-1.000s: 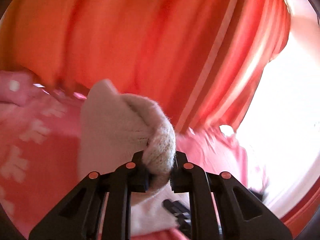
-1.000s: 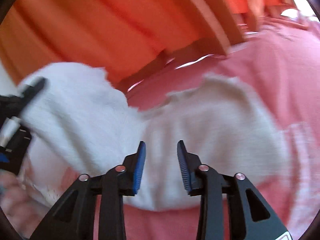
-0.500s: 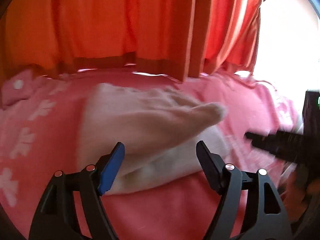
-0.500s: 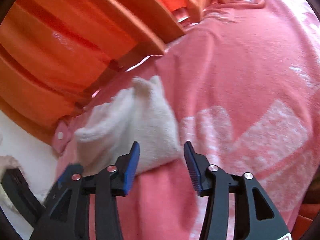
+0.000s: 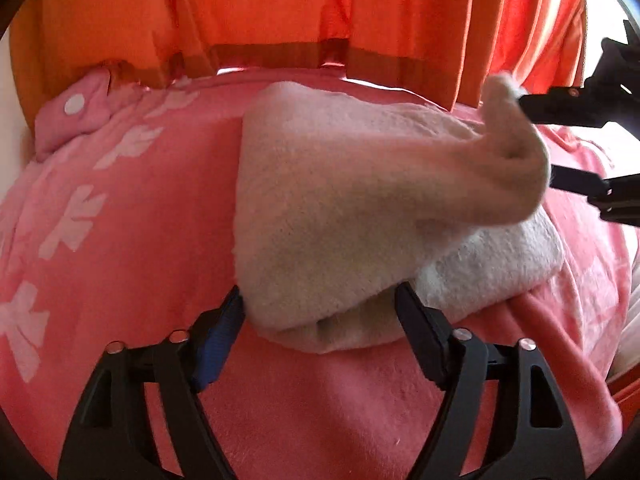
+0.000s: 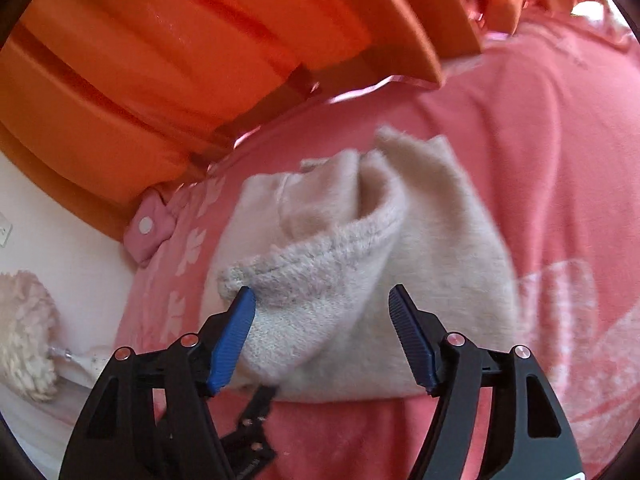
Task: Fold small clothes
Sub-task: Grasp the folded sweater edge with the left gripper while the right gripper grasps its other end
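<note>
Straddling the near edge of the cream fuzzy knit garment (image 5: 340, 216), the left tool (image 5: 320, 312) stands with its black fingers spread wide; the blue pad at seven o'clock sits just against the cloth's left corner, the other finger at five o'clock just beside the folded edge, and neither pinches it. Its jaws have just eased inward a little after opening wide, with the cloth's edge between them but not gripped.

In the right wrist view the right tool (image 6: 322, 312) is likewise spread, its jaws having just been opening; the garment (image 6: 360, 272) lies between the blue-ribbed pads, its curled ribbed hem brushing the tip of the left pad at nine o'clock. Nothing is clamped. Below, at six o'clock, a black finger of the other tool pokes out from under the cloth.

The garment lies folded over itself on the pink blanket with pale flower prints (image 5: 120, 240), which covers a bed. One loose corner stands raised at two o'clock in the left view, beside the right tool (image 5: 560, 152) coming in from the edge.

Farther out, at ten o'clock, a pink dotted fabric piece (image 5: 76, 120) rests at the blanket's far edge. Behind everything hang orange pleated curtains (image 5: 280, 8). At eight o'clock in the right view sits a cream woolly bundle (image 6: 24, 332) against the white wall.
</note>
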A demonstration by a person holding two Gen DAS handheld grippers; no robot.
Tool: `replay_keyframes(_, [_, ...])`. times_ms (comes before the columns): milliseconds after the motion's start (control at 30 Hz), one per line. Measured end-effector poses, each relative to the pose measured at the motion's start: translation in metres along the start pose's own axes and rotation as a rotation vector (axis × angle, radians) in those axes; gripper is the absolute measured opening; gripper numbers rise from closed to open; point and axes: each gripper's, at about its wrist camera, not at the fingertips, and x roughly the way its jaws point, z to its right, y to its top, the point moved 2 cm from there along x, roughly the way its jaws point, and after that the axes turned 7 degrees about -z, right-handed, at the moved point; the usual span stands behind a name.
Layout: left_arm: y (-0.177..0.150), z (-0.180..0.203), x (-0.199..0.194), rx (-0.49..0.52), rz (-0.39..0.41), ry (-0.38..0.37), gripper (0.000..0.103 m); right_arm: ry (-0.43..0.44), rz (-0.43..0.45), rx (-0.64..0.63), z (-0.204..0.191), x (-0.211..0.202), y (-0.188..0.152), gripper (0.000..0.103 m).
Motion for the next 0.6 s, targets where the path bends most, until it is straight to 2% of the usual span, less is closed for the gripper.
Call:
replay_keyframes(67, [0.003,-0.006,0.002,-0.018,-0.014,-0.001,0.054,0.008,0.005,0.007,-0.003,-0.004,0.001,0.068])
replay_keyframes(133, [0.004,-0.015,0.002,-0.03,-0.026,-0.014,0.035,0.03,0.048,0.003,-0.001,-0.018,-0.002,0.068])
replay_keyframes(200, [0.003,-0.021,0.001,-0.033,-0.034,-0.042,0.028,0.042,0.072,0.012,0.005,-0.028,-0.005,0.069])
replay_keyframes(333, [0.001,-0.02,0.0,-0.022,-0.037,-0.049,0.024,0.072,0.014,0.031,0.012,-0.018,-0.013,0.07])
replay_keyframes(467, [0.003,-0.021,-0.001,-0.038,-0.044,-0.054,0.021,0.026,-0.03,0.022,0.003,0.009,-0.01,0.07])
replay_keyframes(500, [0.003,-0.022,-0.003,-0.044,-0.043,-0.059,0.02,0.029,-0.032,0.014,-0.001,0.012,-0.006,0.063])
replay_keyframes(533, [0.005,-0.023,-0.005,-0.047,-0.043,-0.064,0.02,0.031,-0.017,0.003,-0.005,0.011,-0.002,0.038])
replay_keyframes(567, [0.006,-0.024,-0.007,-0.049,-0.043,-0.068,0.019,0.038,0.01,-0.023,-0.009,0.005,0.003,0.018])
replay_keyframes(600, [0.006,-0.025,-0.008,-0.051,-0.042,-0.069,0.019,0.054,0.037,-0.029,-0.01,-0.004,0.007,0.009])
